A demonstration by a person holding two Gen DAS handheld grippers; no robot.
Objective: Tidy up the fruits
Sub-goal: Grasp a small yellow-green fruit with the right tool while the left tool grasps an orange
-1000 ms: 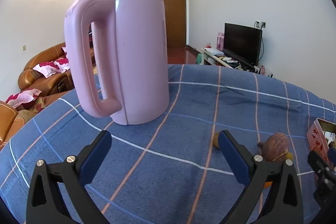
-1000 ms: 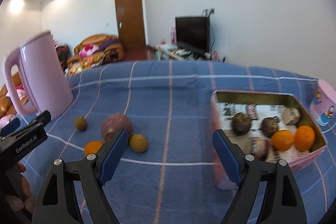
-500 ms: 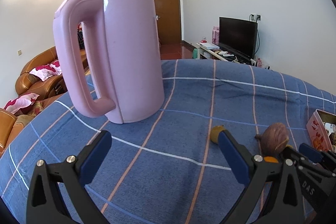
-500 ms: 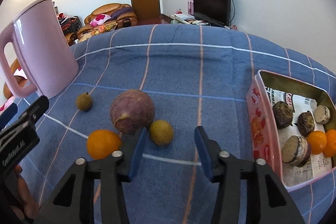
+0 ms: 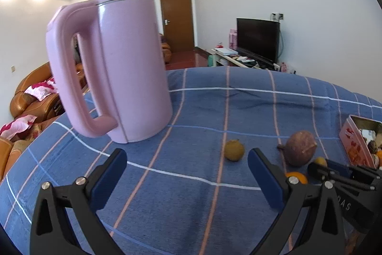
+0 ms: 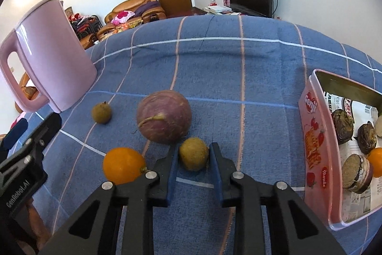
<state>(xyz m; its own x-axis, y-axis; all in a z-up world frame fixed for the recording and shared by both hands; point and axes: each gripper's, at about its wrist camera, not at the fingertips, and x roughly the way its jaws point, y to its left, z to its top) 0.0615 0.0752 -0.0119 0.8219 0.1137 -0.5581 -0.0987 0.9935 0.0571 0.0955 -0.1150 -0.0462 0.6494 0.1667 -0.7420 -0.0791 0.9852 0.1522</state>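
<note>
While my left gripper (image 5: 187, 177) hangs spread over the checked blue cloth (image 6: 214, 68) by the smooth pink kettle (image 5: 114, 68), my right gripper (image 6: 193, 158), wide a second ago, now pinches a small rough brown fruit (image 6: 193, 157) near the purple one (image 6: 164, 116). Far right, the pink tin (image 6: 315, 142) holds dark nuts and oranges.

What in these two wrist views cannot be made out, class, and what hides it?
- Pink tin, right wrist view: far end cut off by the frame edge, so its full contents cannot be counted.
- Orange, left wrist view: mostly hidden behind the left hand-held gripper.
- Small brown fruit: its sides are covered by the right hand-held gripper.
</note>
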